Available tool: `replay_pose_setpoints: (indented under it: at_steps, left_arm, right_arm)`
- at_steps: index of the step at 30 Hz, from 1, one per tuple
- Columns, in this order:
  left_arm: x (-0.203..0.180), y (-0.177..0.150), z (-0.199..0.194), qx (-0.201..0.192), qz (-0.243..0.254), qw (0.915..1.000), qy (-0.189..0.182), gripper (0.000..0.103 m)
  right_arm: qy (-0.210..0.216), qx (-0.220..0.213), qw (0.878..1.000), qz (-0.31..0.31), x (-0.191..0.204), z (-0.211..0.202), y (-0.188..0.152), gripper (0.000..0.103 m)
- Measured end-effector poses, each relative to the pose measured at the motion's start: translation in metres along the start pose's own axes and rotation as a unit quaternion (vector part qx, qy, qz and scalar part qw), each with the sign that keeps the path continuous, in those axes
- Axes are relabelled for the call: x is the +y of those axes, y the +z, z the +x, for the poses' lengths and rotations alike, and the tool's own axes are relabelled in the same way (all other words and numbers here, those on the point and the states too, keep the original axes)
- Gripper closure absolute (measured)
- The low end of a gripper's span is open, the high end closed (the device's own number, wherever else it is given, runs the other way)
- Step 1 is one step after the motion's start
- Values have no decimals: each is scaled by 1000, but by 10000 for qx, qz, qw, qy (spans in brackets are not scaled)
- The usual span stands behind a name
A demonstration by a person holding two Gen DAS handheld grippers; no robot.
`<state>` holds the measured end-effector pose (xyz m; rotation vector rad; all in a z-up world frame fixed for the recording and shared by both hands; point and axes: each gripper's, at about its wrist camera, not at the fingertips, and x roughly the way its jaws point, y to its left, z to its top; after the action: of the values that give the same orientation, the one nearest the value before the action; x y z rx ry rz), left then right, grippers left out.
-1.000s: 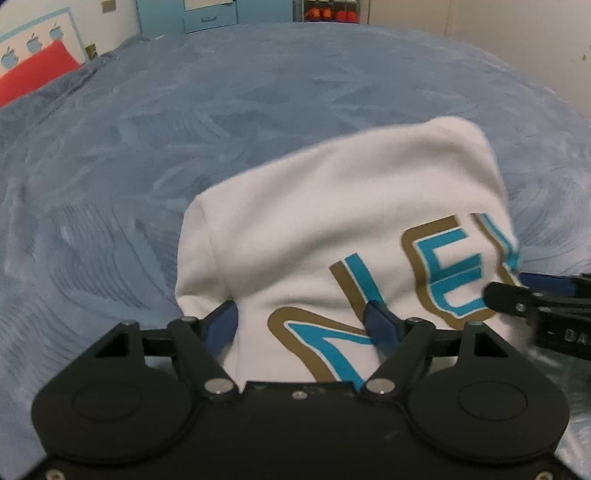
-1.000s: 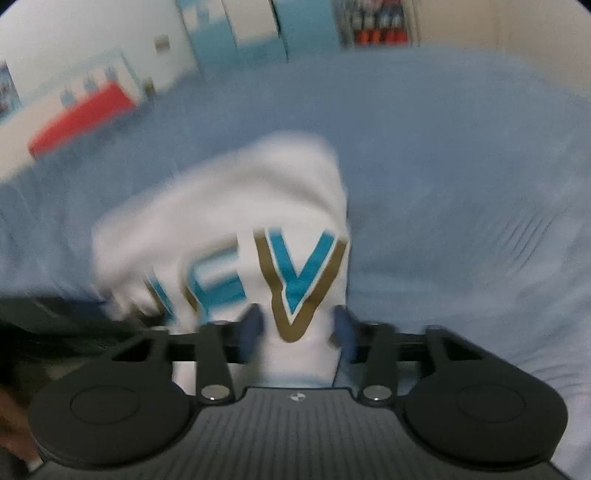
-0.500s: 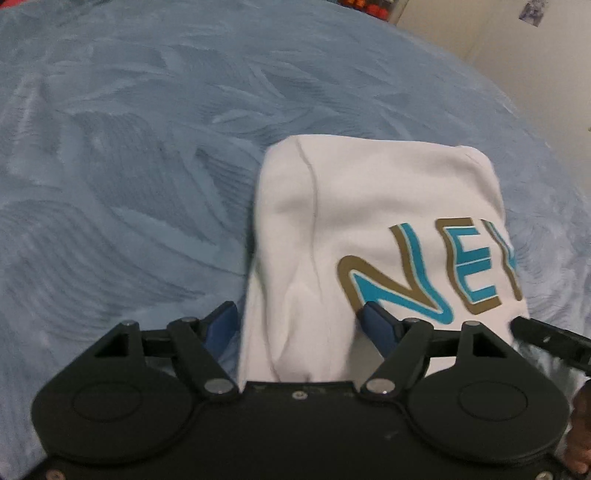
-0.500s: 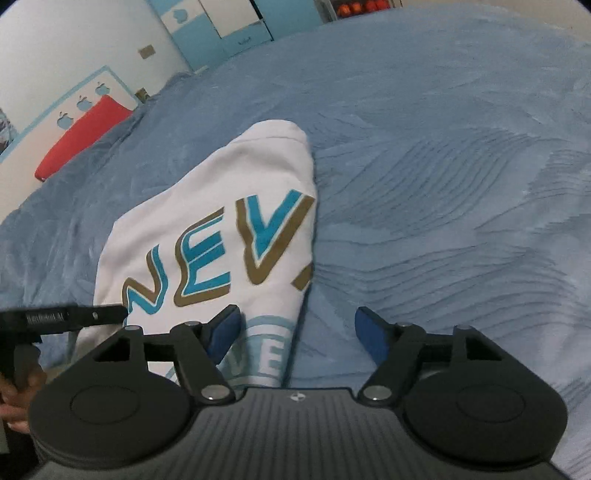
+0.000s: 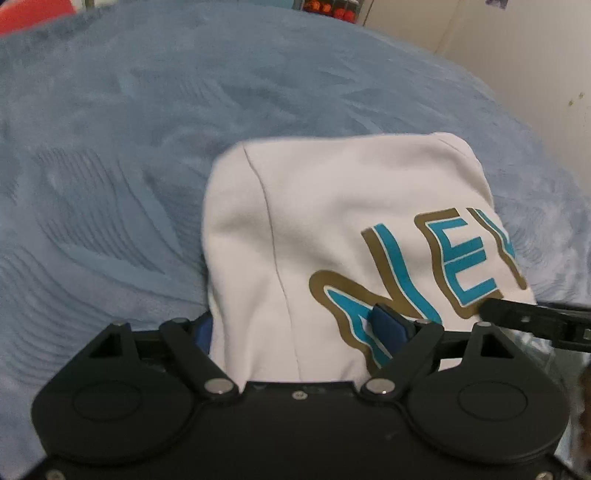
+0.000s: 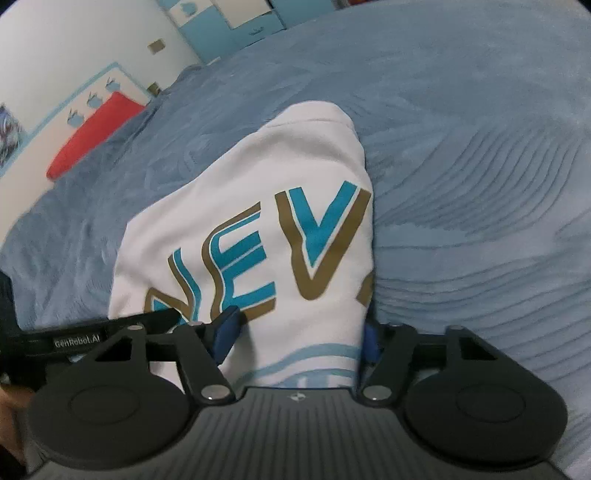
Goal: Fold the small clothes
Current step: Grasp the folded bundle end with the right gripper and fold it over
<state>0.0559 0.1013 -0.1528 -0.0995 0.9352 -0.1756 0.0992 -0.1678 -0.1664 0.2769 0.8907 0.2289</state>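
A small white garment (image 5: 325, 229) with teal and gold letters lies folded on the blue bedspread (image 5: 147, 110). It also shows in the right wrist view (image 6: 258, 221). My left gripper (image 5: 295, 328) is open, with its jaws spread around the garment's near left edge. My right gripper (image 6: 299, 336) is open, with its jaws spread around the near right edge. The cloth between the jaws hides part of each blue fingertip. The right gripper's arm (image 5: 535, 321) shows at the right of the left wrist view.
The bedspread (image 6: 480, 184) stretches around the garment on all sides. A red pillow (image 6: 92, 133) lies at the far left by the wall. Blue and white cabinets (image 6: 229, 22) stand beyond the bed.
Both grippers went from holding the lifted garment to open, with the garment laid on the bed. The right gripper has since moved left over the garment's near edge.
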Motion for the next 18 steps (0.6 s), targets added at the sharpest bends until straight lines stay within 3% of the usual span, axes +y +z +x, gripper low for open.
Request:
replay_pose_setpoints:
  at_steps: [3, 4, 5, 6, 7, 9, 11, 14, 18]
  left_arm:
    - [-16, 5, -17, -473, 254, 9929, 1065, 19]
    - [-22, 5, -25, -722, 319, 9883, 1303, 19]
    - [-27, 3, -34, -1019, 363, 9853, 1322, 19]
    - [-30, 1, -43, -1316, 361, 9843, 1117, 19]
    - [-32, 0, -47, -1486, 330, 9845, 875, 19]
    - [-38, 0, -46, -1569, 327, 9854, 569, 19]
    - [-46, 2, -40, -1458, 539, 9863, 549, 19]
    - [-54, 8, -29, -1323, 775, 9860, 650, 19]
    - [-52, 20, -14, -1154, 630, 9911, 227, 19]
  right_arm:
    - [-984, -789, 9913, -379, 16, -31, -2, 35]
    - [-1309, -1204, 9828, -503, 22, -43, -4, 44]
    - [-1326, -1509, 9778, -595, 26, -52, -5, 55]
    - [-1205, -1661, 9766, -638, 29, -56, -6, 78]
    - [-986, -1705, 9782, -656, 31, -56, -6, 87]
    - [-687, -1422, 9853, -655, 33, -41, -6, 90]
    - [-720, -918, 9912, -630, 29, -9, -12, 92]
    - [-751, -896, 9918, -519, 23, 5, -17, 93]
    - [-525, -853, 9949, -75, 22, -14, 6, 86]
